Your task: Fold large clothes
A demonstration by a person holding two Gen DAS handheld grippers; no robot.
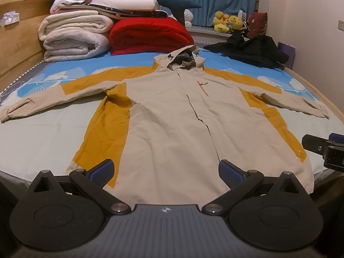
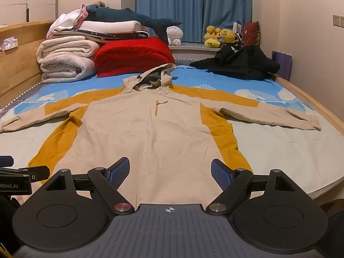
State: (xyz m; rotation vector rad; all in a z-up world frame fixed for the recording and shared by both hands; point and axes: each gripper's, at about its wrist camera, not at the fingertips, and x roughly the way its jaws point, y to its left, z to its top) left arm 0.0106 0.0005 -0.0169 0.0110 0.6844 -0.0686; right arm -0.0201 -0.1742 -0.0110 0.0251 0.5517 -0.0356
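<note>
- Nearest: left gripper (image 1: 166,173) and right gripper (image 2: 171,173), both spread wide, gripping nothing, poised over the hem.
- Beige-and-mustard hooded jacket (image 1: 172,116) flat on the bed (image 1: 38,135), face up, sleeves outstretched.
- Bare sheet beside both flanks.
- Beyond the hood: folded blankets (image 1: 75,36), black garment (image 1: 249,51).

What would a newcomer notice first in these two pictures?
First, the beige and mustard hooded jacket, spread flat with both sleeves out, filling the middle of the bed. Behind it, a bright red blanket beside stacked white bedding. A dark garment lies crumpled at the far right.
</note>
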